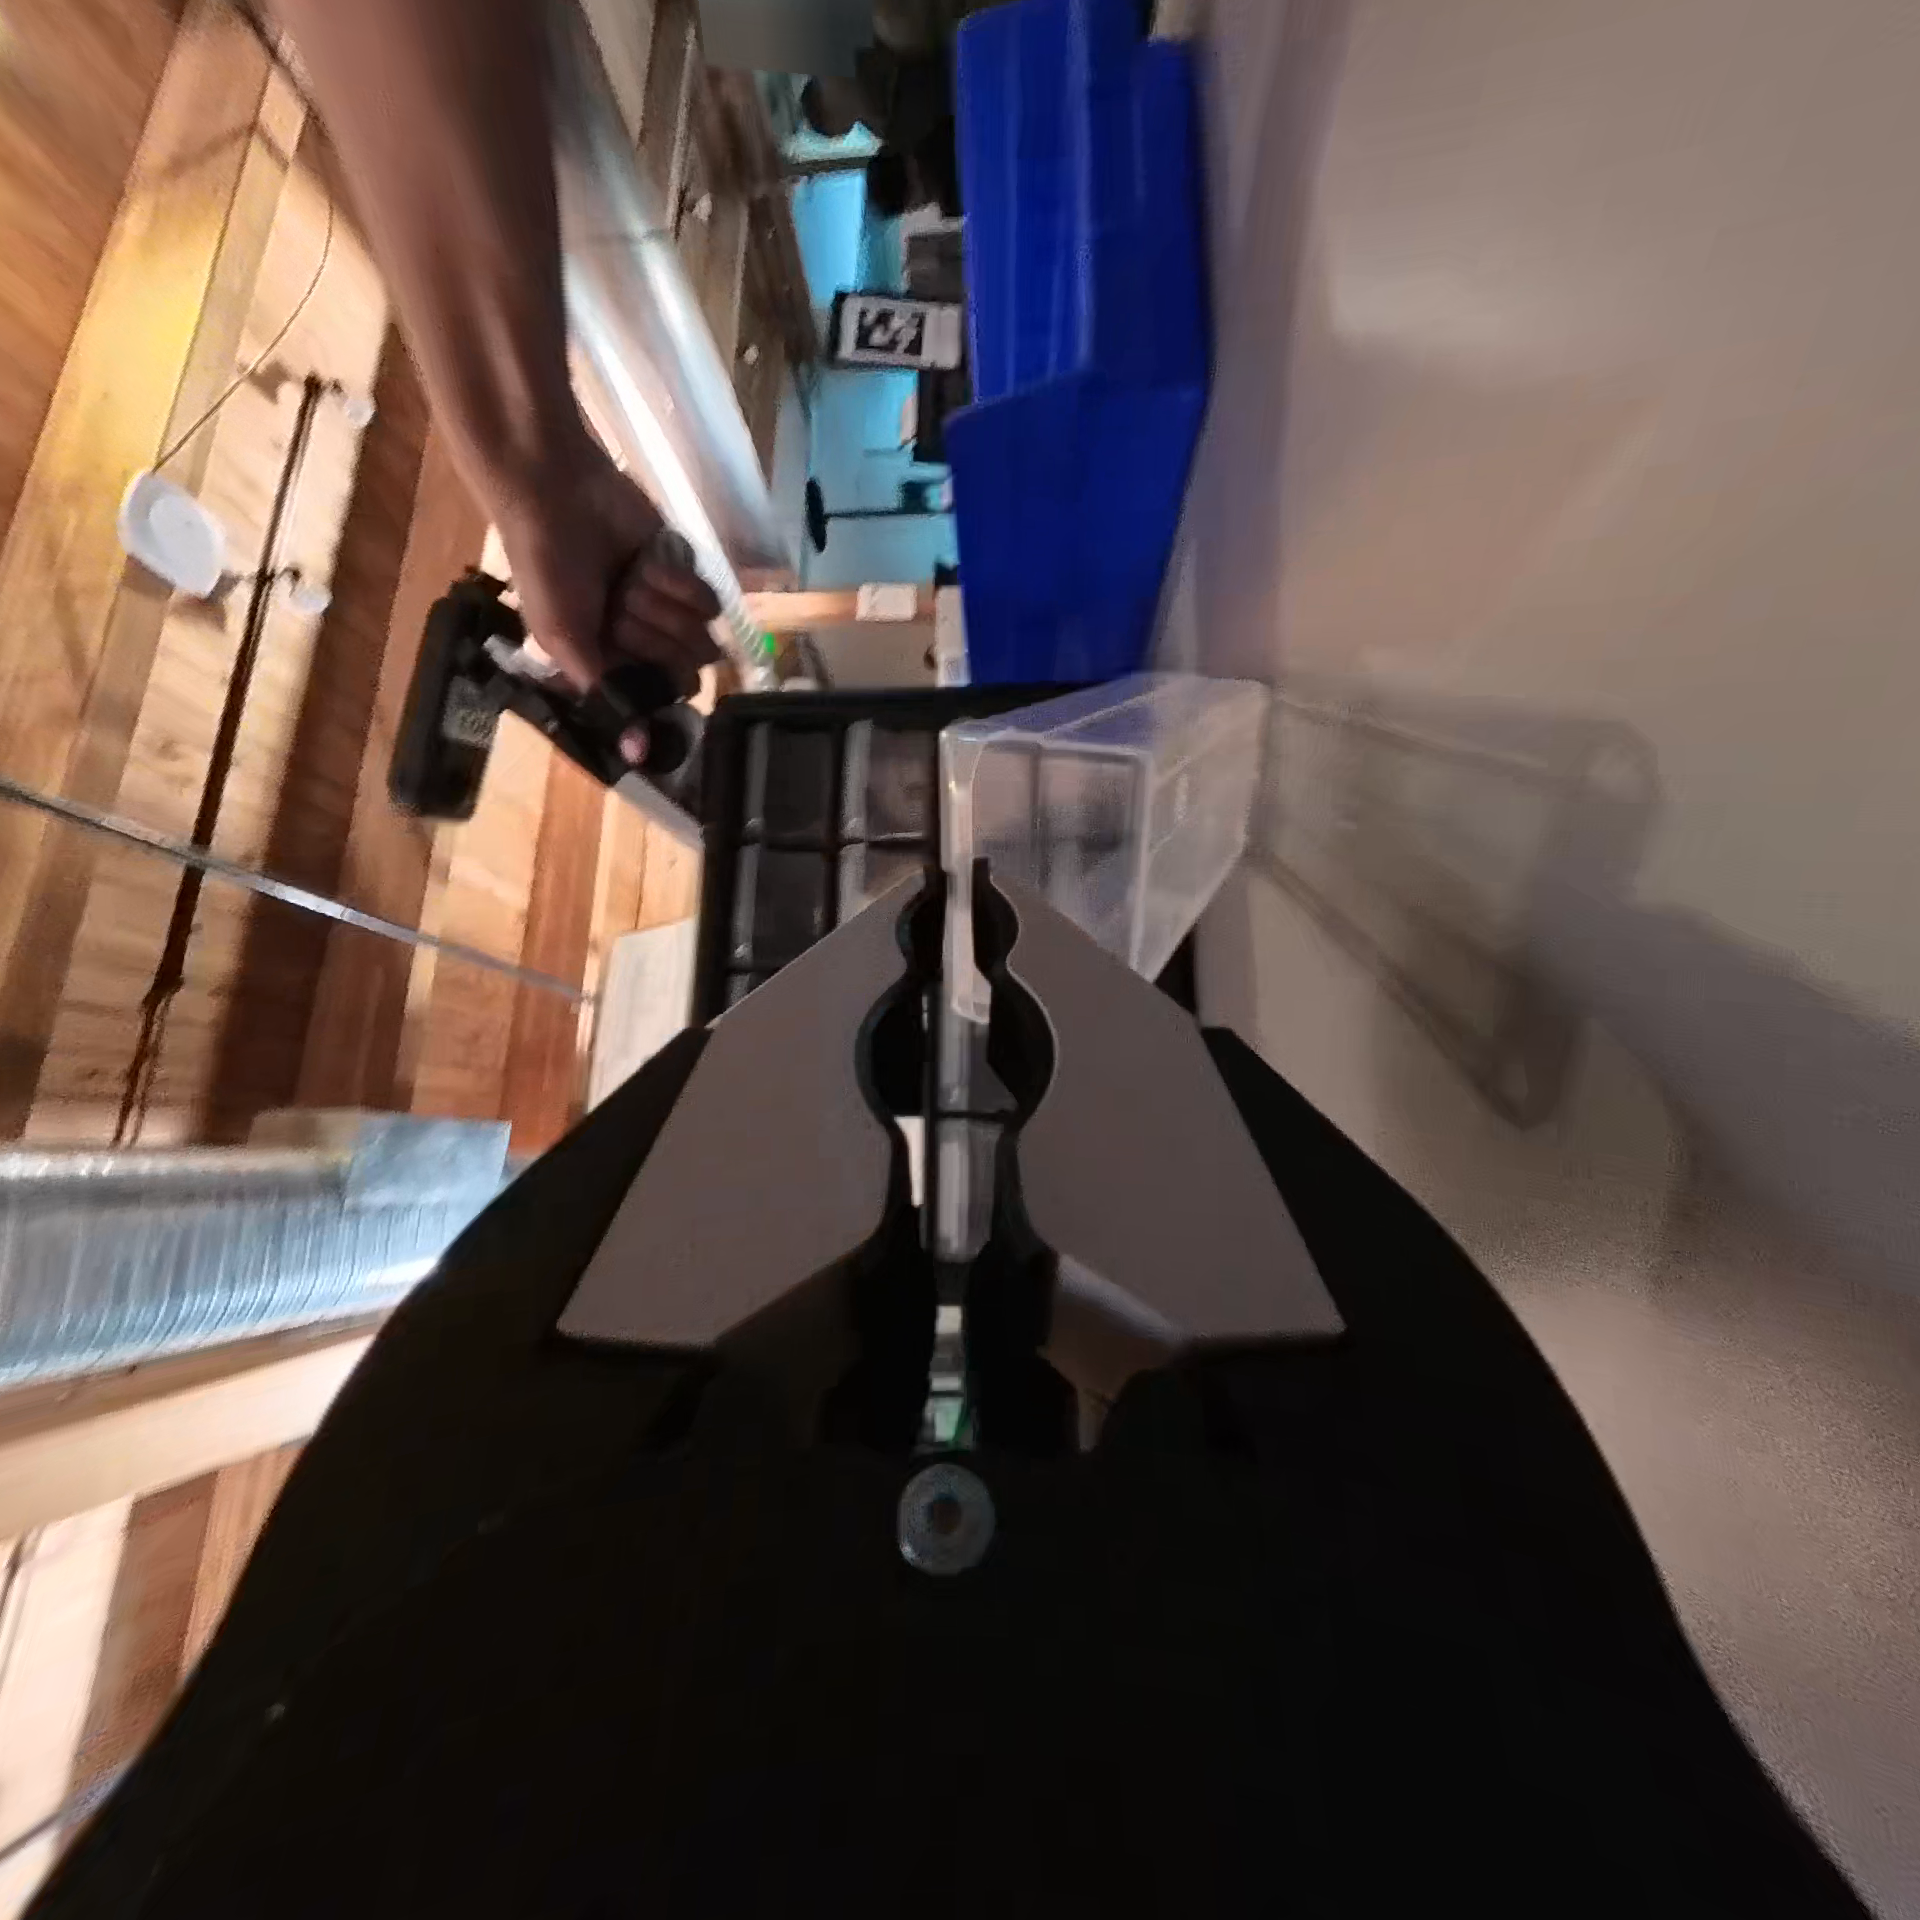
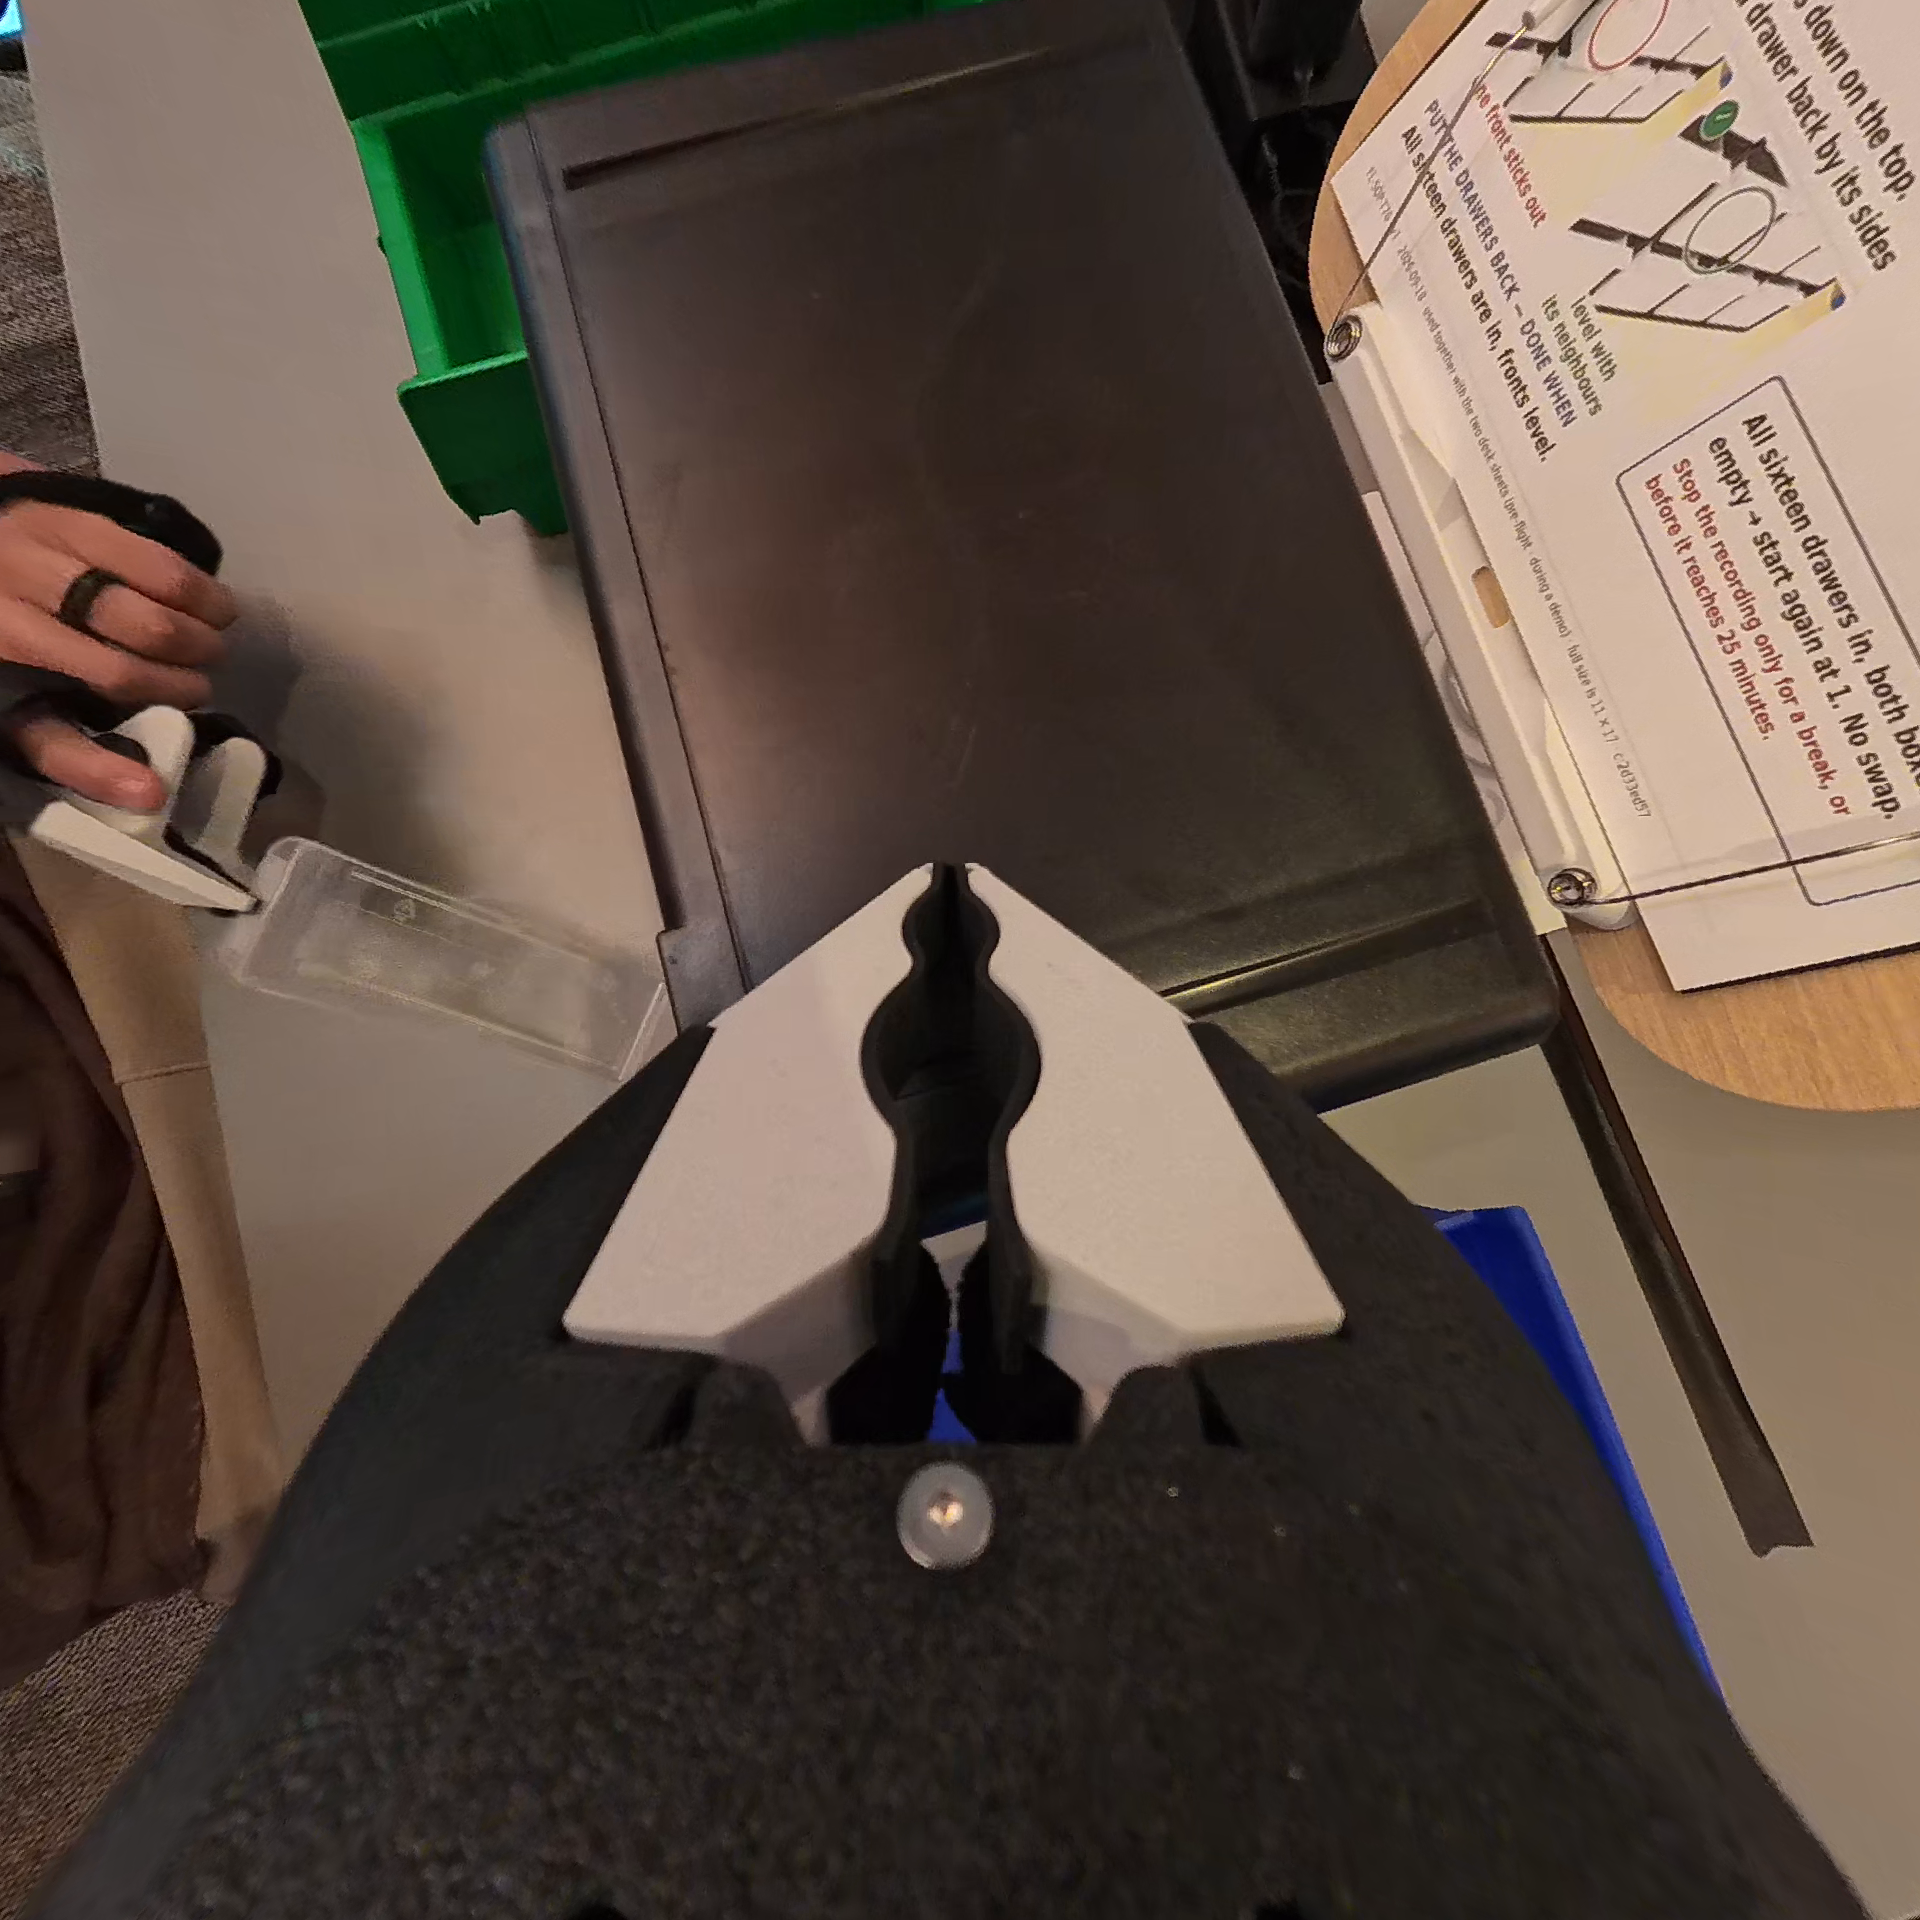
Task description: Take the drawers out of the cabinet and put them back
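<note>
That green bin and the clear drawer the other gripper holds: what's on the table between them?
Nothing: in the right wrist view, only bare table separates the green bin from the clear drawer.

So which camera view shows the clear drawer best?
The right wrist view: the clear drawer lies whole from above, pinched at one end by the left gripper. The left wrist view shows it blurred, end-on.

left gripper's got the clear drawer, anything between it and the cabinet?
Nothing visible. The left hand-held gripper is shut on the front lip of the clear drawer, whose far end is already at the black cabinet. The right hand-held gripper is shut on nothing, above the cabinet top, off the drawer's path.
</note>
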The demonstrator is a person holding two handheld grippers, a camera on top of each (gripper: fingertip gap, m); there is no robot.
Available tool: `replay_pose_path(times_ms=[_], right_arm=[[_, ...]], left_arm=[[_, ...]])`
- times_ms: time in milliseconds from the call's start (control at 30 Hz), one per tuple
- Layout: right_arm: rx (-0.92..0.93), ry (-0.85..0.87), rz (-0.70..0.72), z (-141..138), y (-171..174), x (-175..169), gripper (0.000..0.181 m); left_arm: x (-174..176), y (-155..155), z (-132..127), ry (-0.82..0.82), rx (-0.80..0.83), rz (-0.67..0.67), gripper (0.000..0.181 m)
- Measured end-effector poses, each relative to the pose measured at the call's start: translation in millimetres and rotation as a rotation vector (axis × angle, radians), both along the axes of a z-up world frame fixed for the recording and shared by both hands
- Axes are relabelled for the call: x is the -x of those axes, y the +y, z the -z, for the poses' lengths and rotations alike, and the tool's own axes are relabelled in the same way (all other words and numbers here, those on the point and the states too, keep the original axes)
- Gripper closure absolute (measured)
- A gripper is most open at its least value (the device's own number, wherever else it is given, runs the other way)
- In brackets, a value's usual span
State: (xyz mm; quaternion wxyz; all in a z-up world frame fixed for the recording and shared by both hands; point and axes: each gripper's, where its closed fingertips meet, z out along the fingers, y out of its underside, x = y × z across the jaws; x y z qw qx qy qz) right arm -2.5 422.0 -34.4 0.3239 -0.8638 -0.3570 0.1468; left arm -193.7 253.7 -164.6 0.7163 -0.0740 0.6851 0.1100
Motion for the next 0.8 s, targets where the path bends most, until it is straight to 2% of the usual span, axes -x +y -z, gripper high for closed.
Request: replay_pose_path(times_ms=[200, 400, 467, 567, 600, 667, 700, 800], right_arm=[[0.021, 0.006, -0.002, -0.1, 0.1, 0.0, 0.181], [0.023, 0.003, 0.009, 0.0, -0.1, 0.1, 0.181], [0.011, -0.015, 0.008, -0.2, 0.1, 0.3, 0.181], [-0.007, -0.049, 0.007, -0.6, -1.2, 0.2, 0.181], [0.009, -0.047, 0.001, -1.0, -5.9, 2.5, 0.172], [0.056, -0.033, -0.024, -3.7, -23.3, 14.0, 0.14], [0.045, -0.031, -0.06, -8.1, -35.3, 24.5, 0.132], [-0.079, -0.063, -0.211, -17.6, -79.3, 62.5, 0.132]], left_arm=[[5.0, -2.7, 29.5, 0.13, 0.037, 0.084, 0.175], [5.2, 4.2, 52.8, 0.201, 0.02, 0.072, 0.173], [6.2, 9.4, 51.2, 0.184, 0.032, 0.043, 0.172], [11.3, 20.1, 42.7, 0.156, 0.097, -0.026, 0.159], [15.2, 24.2, 38.4, 0.146, 0.131, -0.051, 0.157], [26.7, 33.8, 26.9, 0.11, 0.226, -0.106, 0.155], [34.5, 39.8, 21.1, 0.095, 0.285, -0.143, 0.154], [61.1, 61.9, -1.9, -0.019, 0.559, -0.278, 0.151]])
